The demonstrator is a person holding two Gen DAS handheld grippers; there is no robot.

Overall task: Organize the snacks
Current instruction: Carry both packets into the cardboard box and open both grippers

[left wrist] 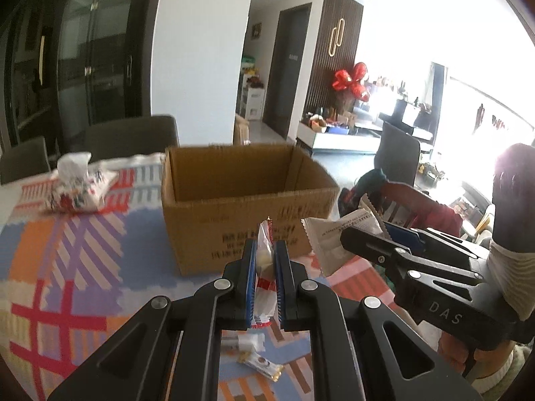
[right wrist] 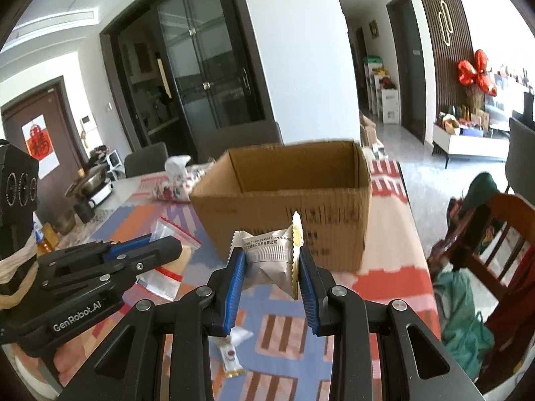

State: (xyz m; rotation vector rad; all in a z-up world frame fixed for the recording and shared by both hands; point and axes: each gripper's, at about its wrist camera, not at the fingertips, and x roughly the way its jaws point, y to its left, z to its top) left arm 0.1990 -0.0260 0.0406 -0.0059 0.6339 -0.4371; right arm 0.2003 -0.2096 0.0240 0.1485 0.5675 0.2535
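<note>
Nearest the viewer, the left gripper [left wrist: 265, 277] is clamped narrowly on a thin clear-and-red plastic snack packet [left wrist: 264, 267], held edge-on so the flat film stands upright between the blue pads. The right gripper [right wrist: 271, 284] pinches a plump silver foil snack pouch [right wrist: 269, 257] across its crimped ends, its jaws standing wider because the pouch is thicker. Both packets hang clear above the colourful patterned surface [left wrist: 67, 250], just in front of the open brown cardboard box [right wrist: 284, 197], whose top gapes upward to receive them; its interior looks empty from here. Lifting both at once probably allows a single paired drop into the box. A small white-and-gold wrapped snack [left wrist: 262, 366] lies loose on the surface below, seemingly awaiting collection. A crumpled white printed bag [left wrist: 78, 183] sits well behind, to the box's left.
</note>
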